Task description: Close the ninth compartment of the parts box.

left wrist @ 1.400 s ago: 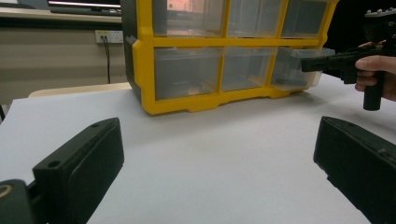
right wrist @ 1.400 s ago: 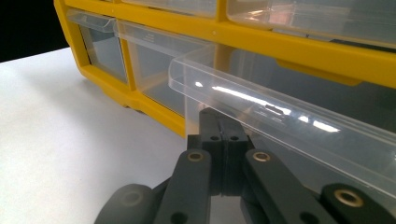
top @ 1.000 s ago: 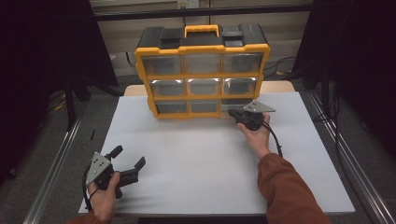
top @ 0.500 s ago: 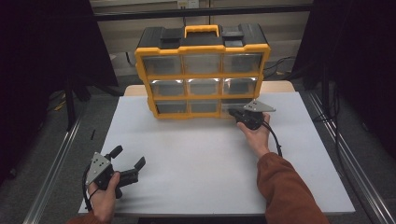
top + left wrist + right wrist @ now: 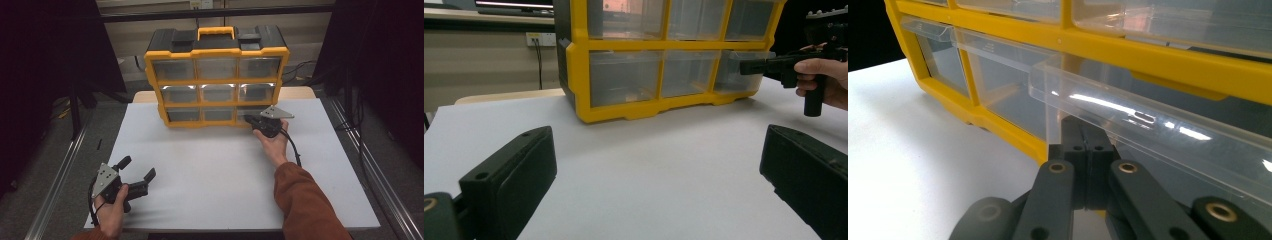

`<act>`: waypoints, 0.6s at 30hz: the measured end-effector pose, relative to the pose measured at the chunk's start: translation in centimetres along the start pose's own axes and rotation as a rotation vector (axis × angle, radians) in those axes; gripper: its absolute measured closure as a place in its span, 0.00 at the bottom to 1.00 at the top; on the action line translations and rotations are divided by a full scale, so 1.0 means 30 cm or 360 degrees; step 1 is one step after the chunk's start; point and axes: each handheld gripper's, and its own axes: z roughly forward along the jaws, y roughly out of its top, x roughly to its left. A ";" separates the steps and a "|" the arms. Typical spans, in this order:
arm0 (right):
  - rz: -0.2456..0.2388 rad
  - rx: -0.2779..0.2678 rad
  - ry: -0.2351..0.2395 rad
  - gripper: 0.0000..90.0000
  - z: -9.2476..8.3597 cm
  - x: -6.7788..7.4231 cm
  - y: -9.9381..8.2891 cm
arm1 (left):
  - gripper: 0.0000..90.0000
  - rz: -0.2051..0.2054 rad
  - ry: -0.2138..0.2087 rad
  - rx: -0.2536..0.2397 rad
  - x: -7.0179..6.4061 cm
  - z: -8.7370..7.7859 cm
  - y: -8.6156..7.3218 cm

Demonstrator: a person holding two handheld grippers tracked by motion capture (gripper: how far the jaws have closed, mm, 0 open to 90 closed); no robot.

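Observation:
A yellow and black drawer organizer (image 5: 217,80) with clear drawers stands upright at the back of the white table (image 5: 210,160). My right gripper (image 5: 250,119) is shut, its tips tucked under the front lip of the bottom right drawer (image 5: 1148,120), which stands a little out of the frame. In the right gripper view its jaws (image 5: 1084,125) press together; I cannot tell whether they pinch the lip. My left gripper (image 5: 137,167) rests near the table's front left corner, open and with nothing between its jaws (image 5: 658,135). The left gripper view shows the organizer (image 5: 579,75) and the right gripper (image 5: 746,65) farther off.
A black cable (image 5: 295,150) trails from the right gripper along the person's forearm. Metal rails (image 5: 55,180) run beside the table's left and right edges. Open white tabletop lies between the two grippers.

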 end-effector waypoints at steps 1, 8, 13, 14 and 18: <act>0.0001 0.0003 -0.0004 1.00 0.001 0.000 0.000 | 0.02 0.0000 0.0001 -0.0001 0.000 0.000 0.000; 0.0005 0.0003 -0.0008 1.00 0.008 -0.002 0.002 | 0.02 0.0006 0.0002 0.0003 0.000 -0.001 0.000; 0.0004 -0.0004 -0.0005 1.00 0.012 -0.005 0.003 | 0.02 0.0002 0.0004 -0.0002 0.000 0.000 0.000; 0.0004 -0.0002 -0.0008 1.00 0.013 -0.005 0.003 | 0.02 0.0003 0.0004 -0.0001 0.000 -0.001 0.000; 0.0007 -0.0005 -0.0012 1.00 0.015 -0.006 0.003 | 0.02 0.0002 0.0004 -0.0001 0.000 0.000 0.000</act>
